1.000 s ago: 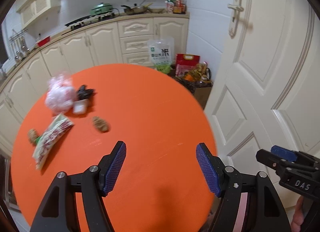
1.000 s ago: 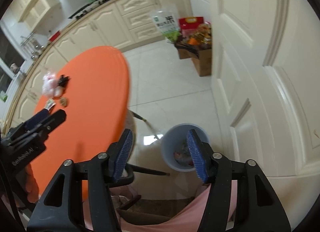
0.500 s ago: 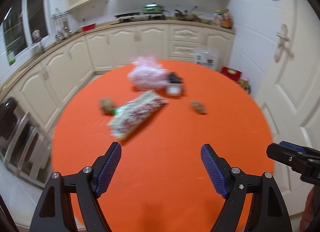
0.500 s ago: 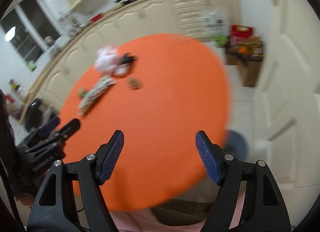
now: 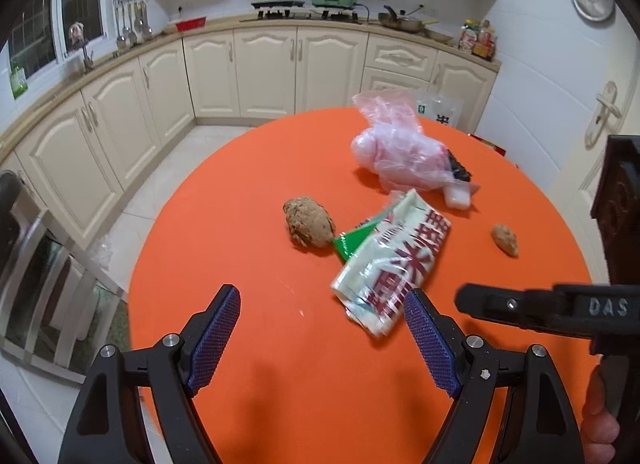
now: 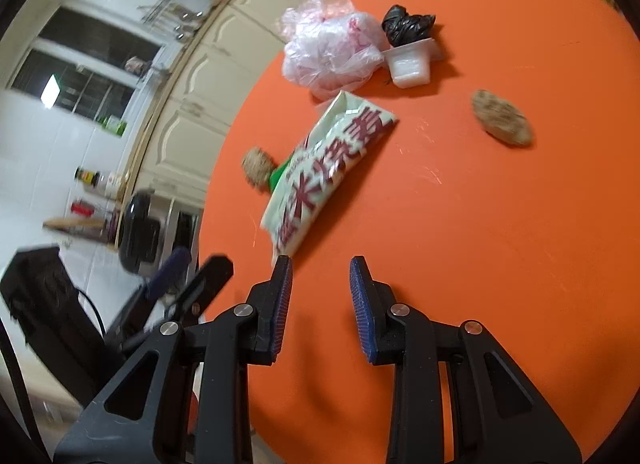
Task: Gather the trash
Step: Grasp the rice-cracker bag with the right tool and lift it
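Observation:
Trash lies on a round orange table (image 5: pixel 248 200): a white snack wrapper with red print (image 5: pixel 394 264) (image 6: pixel 324 168), a brown lump (image 5: pixel 308 222) (image 6: pixel 258 164) beside it, a smaller brown lump (image 5: pixel 505 239) (image 6: pixel 502 123), a crumpled pink plastic bag (image 5: pixel 394 148) (image 6: pixel 328 52), a black crumpled bag (image 6: pixel 406 24) and a small white cup (image 5: pixel 458 196) (image 6: pixel 412 62). My left gripper (image 5: pixel 322 330) is open and empty, just short of the wrapper. My right gripper (image 6: pixel 320 288) is partly open and empty, its left finger near the wrapper's near end; it also shows in the left wrist view (image 5: pixel 552 310).
Cream kitchen cabinets (image 5: pixel 264 68) run behind the table, with a stove and pans on the counter. A white door (image 5: pixel 600 112) stands at the right. A chair back (image 5: pixel 44 284) stands at the table's left edge.
Both grippers have swung left from the door and floor bin over the table and come closer to the trash. The right jaws have narrowed.

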`<state>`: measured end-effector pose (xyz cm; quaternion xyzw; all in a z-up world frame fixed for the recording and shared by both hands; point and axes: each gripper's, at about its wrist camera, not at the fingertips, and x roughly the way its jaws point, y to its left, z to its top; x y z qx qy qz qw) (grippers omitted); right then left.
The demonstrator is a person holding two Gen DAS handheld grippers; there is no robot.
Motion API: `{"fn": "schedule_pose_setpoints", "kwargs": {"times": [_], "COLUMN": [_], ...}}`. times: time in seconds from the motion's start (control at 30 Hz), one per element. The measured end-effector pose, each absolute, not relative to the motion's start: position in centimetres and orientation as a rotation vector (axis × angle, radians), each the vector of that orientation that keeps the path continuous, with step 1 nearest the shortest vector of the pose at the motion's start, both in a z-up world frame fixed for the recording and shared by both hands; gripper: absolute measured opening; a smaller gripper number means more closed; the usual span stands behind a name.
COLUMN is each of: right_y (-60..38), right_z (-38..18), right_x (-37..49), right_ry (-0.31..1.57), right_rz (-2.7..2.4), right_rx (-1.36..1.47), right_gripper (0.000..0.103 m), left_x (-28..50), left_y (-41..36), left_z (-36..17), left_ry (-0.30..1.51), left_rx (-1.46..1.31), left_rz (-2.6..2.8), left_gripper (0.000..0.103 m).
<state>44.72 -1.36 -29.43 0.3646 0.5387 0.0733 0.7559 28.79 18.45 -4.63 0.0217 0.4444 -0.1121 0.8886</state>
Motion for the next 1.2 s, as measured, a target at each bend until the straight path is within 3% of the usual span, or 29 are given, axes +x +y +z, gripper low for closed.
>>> {"fn": "schedule_pose_setpoints", "kwargs": {"times": [0.4, 0.77, 1.0, 1.2], "right_y": [-0.7, 1.3, 0.7, 0.9], "right_z": [-32.8, -31.0, -28.5, -25.2], "right_x": [49.7, 50.5, 47.3, 45.0], "right_ry": [1.121, 1.142, 1.166, 1.253], "right_rz": [0.144, 0.169, 0.193, 0.141], "right_rx": [0.918, 0.776, 0.675, 0.392], "right_gripper": [0.031, 0.017, 0.015, 0.015], "left_x": [33.7, 33.7, 32.2, 31.3], "left_y": [21.3, 22.1, 21.5, 20.8], "left_z": [-7.7, -7.5, -6.8, -6.5], "left_ry": [1.034, 1.033, 1.045, 1.044], "left_rx": [-0.018, -0.014, -0.009, -0.003], "left_rz": [-0.308, -0.317, -0.298, -0.299], "left_gripper": [0.073, 0.073, 0.073, 0.074]}}
